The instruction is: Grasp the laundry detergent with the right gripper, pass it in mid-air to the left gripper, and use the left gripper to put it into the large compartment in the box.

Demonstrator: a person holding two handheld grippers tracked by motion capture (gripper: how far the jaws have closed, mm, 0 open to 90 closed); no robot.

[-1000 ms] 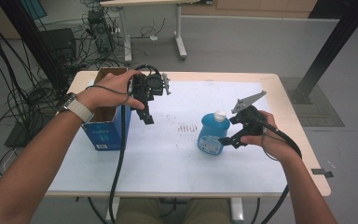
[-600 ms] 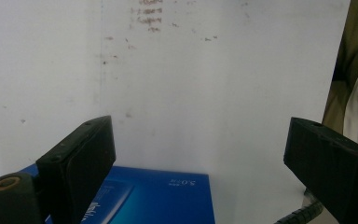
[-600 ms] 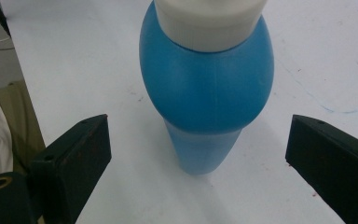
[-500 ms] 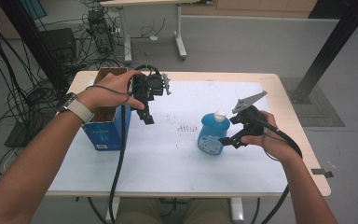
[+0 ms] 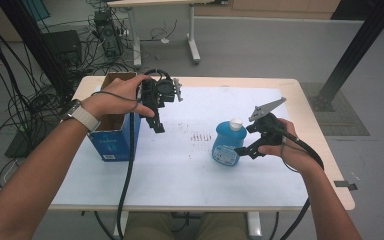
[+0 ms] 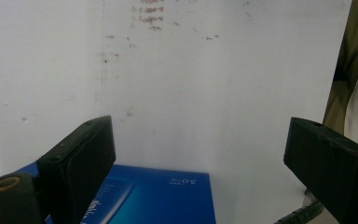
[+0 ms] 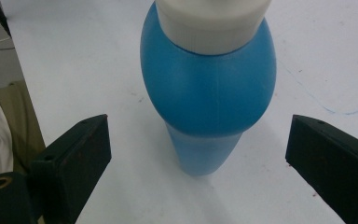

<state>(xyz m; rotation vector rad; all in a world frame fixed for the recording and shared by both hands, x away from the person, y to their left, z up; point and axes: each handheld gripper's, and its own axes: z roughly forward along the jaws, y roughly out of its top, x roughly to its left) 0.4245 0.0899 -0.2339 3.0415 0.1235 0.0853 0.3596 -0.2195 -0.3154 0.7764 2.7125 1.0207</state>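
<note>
Left gripper (image 5: 156,117) hangs wide open beside the blue box (image 5: 114,142); right gripper (image 5: 244,146), also wide open, faces the blue bottle (image 5: 226,144).

High view looks down on the table (image 5: 260,95); both gripper views look closely at its white top.

The white bench (image 5: 180,170) is bare between the blue box (image 5: 112,142) and the blue bottle (image 5: 226,145) — lots of room there. The bottle stands right before the right tool (image 5: 242,150) — nothing between them.
</note>
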